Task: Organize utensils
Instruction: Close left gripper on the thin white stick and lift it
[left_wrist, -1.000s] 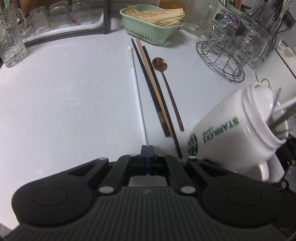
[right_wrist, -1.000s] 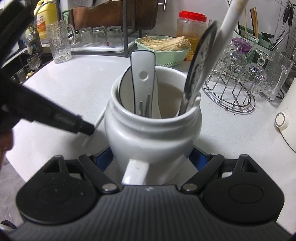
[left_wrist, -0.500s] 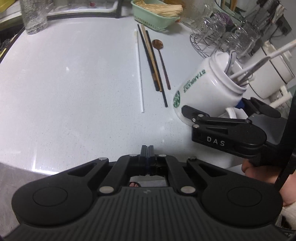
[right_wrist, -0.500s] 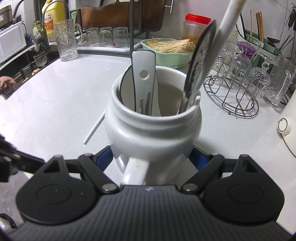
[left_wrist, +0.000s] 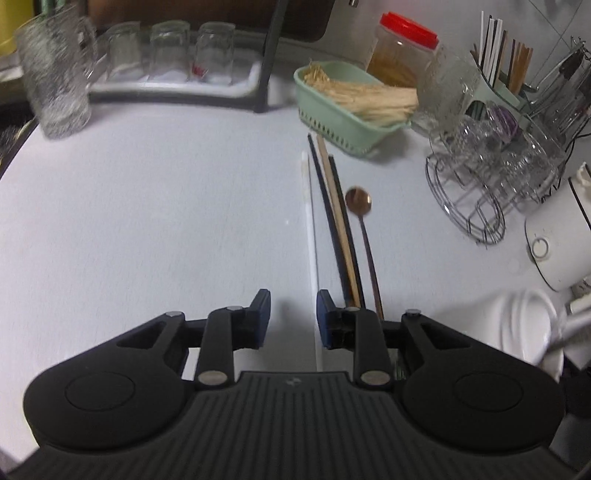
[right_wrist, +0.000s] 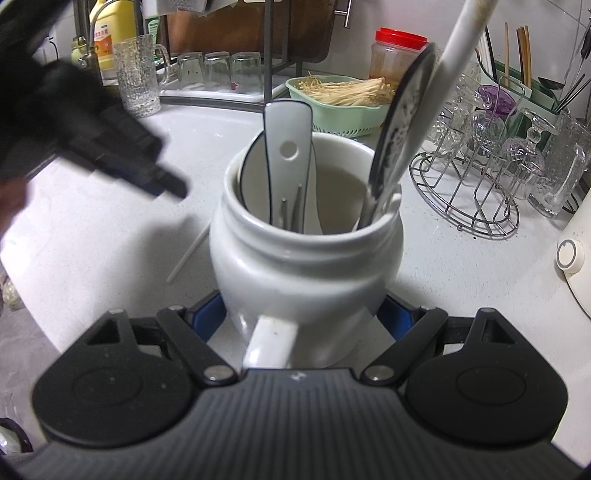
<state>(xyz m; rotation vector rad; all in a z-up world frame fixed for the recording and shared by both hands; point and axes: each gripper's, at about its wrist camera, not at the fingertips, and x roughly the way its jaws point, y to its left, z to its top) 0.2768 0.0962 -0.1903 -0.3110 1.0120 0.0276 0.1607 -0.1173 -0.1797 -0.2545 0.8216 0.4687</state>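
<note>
Jaws of your left gripper (left_wrist: 291, 314) just parted astride the white chopstick (left_wrist: 309, 229), your right gripper (right_wrist: 306, 314) tight around the white mug (right_wrist: 306, 266).

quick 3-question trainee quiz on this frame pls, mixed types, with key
1. True or false: the right gripper is clamped on the white mug.
2. Which utensil lies between the open fingers of the left gripper? A) copper spoon B) white chopstick C) wooden chopstick
3. Fill in: the green basket on the counter sits ____ the far ends of the loose chopsticks.

Key:
1. True: its blue pads press on both sides of the mug.
2. B. The pads do not touch it yet; the jaws have just been opening.
3. Beyond (just behind them).
</note>
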